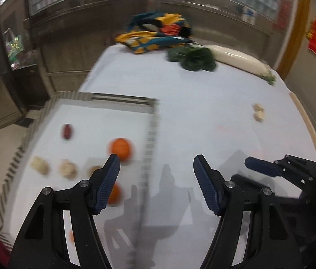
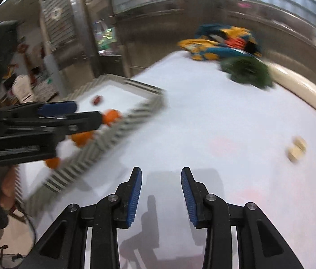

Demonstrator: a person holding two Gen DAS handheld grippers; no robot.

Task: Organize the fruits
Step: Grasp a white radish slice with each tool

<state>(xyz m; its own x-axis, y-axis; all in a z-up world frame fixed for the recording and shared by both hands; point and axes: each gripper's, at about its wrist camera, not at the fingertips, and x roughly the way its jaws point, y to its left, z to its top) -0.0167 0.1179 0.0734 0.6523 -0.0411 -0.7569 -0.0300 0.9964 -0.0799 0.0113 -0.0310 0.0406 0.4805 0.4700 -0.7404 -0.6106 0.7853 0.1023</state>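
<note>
While tray [image 1: 151, 121] sits left of the left gripper [image 1: 156, 168], noted three oranges [image 1: 121, 149] and pale fruits inside, beyond its left finger. Jaws wide, nothing between. Right gripper [image 2: 161, 179]: narrow, empty. Two pale pieces [image 2: 297, 149] loose, far right of it. Risk judged: blur suggests haste; could overshoot and scatter them.

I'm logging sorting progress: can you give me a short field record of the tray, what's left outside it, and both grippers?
tray: holds oranges, a dark red fruit and pale pieces
outside tray: two pale pieces on the white table
far end: green vegetable, white radish, colourful cloth
left gripper: open, empty
right gripper: open, empty
</note>
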